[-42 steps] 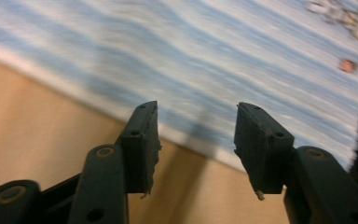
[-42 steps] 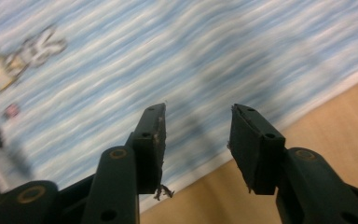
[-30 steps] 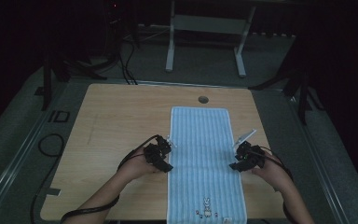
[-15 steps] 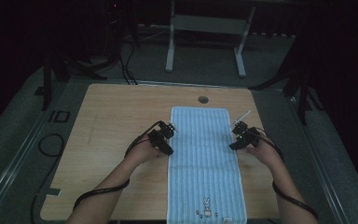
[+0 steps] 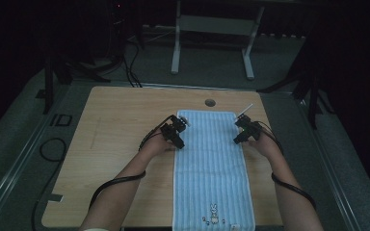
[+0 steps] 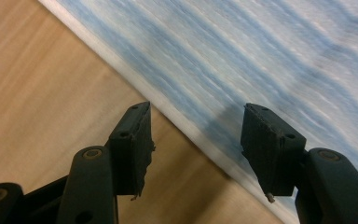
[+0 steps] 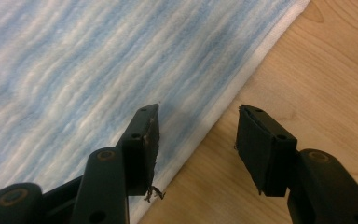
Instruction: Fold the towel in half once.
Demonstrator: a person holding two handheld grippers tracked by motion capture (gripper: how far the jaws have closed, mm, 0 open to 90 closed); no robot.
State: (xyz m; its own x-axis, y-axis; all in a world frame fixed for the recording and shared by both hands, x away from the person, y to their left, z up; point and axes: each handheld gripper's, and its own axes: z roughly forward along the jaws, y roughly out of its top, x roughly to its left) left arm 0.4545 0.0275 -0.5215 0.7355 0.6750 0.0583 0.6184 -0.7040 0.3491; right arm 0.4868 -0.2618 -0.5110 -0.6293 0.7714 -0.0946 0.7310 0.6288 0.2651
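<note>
A long blue-and-white striped towel [image 5: 212,168] lies flat down the middle of the wooden table [image 5: 115,144], with a small rabbit print near its front end. My left gripper [image 5: 180,144] is at the towel's left edge, near the far end. It stands open, its jaws straddling the white hem [image 6: 186,126], one over wood, one over cloth. At the towel's right edge my right gripper [image 5: 236,140] is open too, straddling that hem [image 7: 214,119] the same way. Nothing is held in either.
A round cable hole [image 5: 210,102] sits in the table just beyond the towel's far end. Bare wood lies left of the towel. Cables [image 5: 111,185] trail from both grippers along the forearms. A desk frame [image 5: 212,33] stands on the floor behind.
Both grippers have moved away from the person along the towel's two long edges, from about mid-length to near the far end. The towel has stayed flat.
</note>
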